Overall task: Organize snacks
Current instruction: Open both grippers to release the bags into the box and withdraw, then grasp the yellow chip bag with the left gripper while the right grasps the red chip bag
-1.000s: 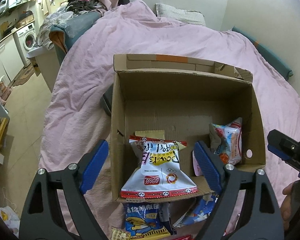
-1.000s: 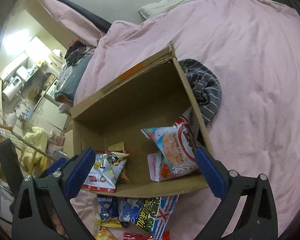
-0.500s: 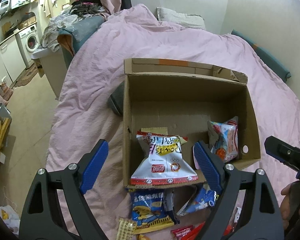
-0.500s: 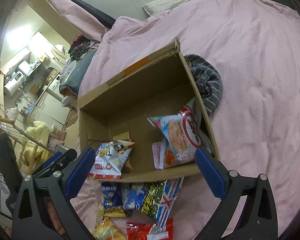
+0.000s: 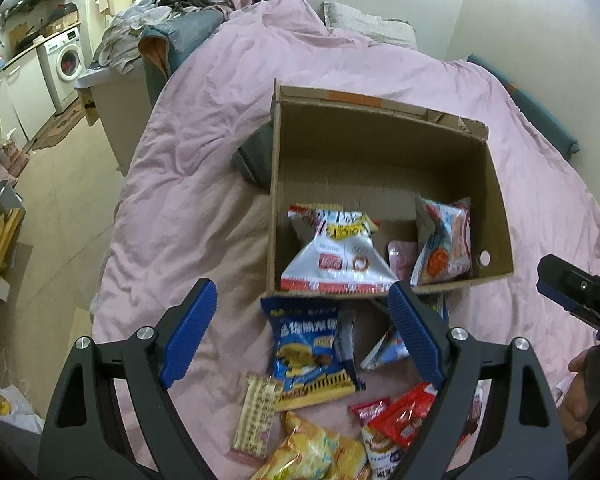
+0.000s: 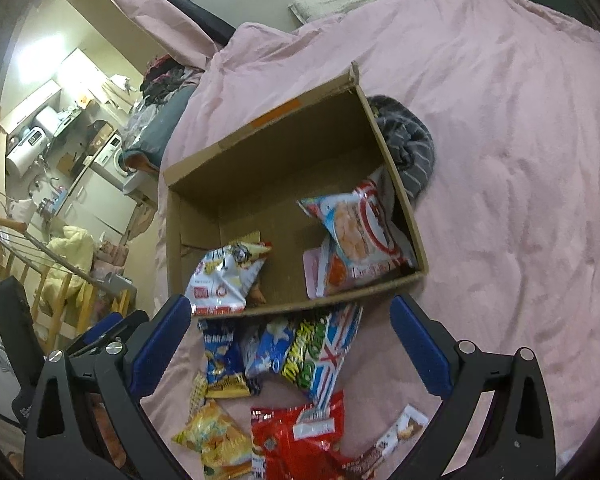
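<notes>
An open cardboard box [image 5: 380, 152] [image 6: 276, 148] sits on the pink bed. Inside lie a white-and-yellow snack bag [image 5: 336, 252] [image 6: 224, 276] and a shrimp-flakes bag [image 5: 444, 244] [image 6: 356, 232] over a pink packet [image 6: 314, 272]. Loose snacks lie in front of the box: a blue bag [image 5: 308, 352] [image 6: 220, 360], a green-and-red bag [image 6: 320, 352], a red bag [image 6: 296, 436], a yellow bag [image 5: 312, 448] [image 6: 216, 436]. My left gripper [image 5: 300, 328] is open and empty above the loose snacks. My right gripper [image 6: 292, 344] is open and empty above them too.
A grey striped garment [image 6: 408, 148] lies against the box's far side. The pink duvet [image 5: 204, 128] spreads around. The bed's left edge drops to the floor [image 5: 60, 208], with a washing machine [image 5: 66, 58] and clutter beyond. The right gripper's body [image 5: 576, 292] shows at right.
Both grippers have pulled back and up from the box. More loose snacks in front of the box have come into view. Both stay open.
</notes>
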`<state>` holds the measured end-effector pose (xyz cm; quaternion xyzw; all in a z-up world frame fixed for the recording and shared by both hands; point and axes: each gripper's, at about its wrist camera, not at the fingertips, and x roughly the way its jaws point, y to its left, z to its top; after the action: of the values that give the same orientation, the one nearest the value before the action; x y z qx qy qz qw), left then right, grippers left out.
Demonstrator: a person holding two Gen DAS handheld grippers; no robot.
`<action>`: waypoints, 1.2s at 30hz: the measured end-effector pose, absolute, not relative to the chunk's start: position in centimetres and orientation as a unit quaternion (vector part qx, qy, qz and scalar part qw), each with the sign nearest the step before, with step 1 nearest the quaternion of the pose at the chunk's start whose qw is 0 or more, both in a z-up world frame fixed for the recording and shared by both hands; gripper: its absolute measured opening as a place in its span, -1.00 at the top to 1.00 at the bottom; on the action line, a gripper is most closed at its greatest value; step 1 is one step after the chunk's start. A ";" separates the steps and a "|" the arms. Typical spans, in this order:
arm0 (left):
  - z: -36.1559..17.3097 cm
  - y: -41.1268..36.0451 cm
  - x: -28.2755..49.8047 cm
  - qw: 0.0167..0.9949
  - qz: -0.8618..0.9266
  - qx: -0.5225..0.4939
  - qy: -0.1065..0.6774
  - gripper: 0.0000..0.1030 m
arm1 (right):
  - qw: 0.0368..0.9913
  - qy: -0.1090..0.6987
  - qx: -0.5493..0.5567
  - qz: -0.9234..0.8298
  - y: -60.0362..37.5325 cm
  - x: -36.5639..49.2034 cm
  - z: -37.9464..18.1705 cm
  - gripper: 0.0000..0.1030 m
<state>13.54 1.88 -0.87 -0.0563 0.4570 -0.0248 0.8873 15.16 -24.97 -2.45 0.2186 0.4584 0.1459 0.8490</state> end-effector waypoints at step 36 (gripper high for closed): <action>-4.1 6.0 8.8 0.847 0.014 -0.086 0.524 -0.66 | 0.738 0.646 0.006 0.194 -15.3 9.7 -12.0 -0.89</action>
<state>8.77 5.95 -4.12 -0.0865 0.5239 0.0137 0.8472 9.69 -15.34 -12.01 0.0058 0.6460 0.1938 0.7383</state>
